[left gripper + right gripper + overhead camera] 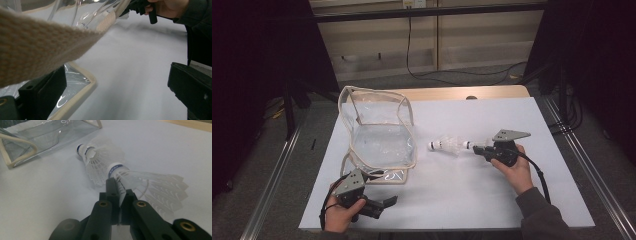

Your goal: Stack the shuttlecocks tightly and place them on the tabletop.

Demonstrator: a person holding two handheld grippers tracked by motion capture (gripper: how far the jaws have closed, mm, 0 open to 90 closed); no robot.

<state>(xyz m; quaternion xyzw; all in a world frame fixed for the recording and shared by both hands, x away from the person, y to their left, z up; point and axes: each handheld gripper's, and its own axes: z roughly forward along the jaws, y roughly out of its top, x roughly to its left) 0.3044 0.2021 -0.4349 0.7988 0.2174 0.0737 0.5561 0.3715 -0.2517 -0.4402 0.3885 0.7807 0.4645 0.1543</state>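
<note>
Pinching feather of shuttlecock stack [110, 167] in right tool [478, 149], closed on it, right of clear bag [379, 135] | left tool [382, 204] gaping empty near bag's front edge | stack not yet bagged, on counter [472, 200]

Three white feathered shuttlecocks [110, 165] with blue-banded cork heads are lying in a row on the white table — two nested one inside the other, heads pointing toward the bag, the third lying just behind them with its feather skirt being pinched between black jaws. The clear plastic bag [379, 132] with beige trim is standing open nearby, a little apart.
</note>
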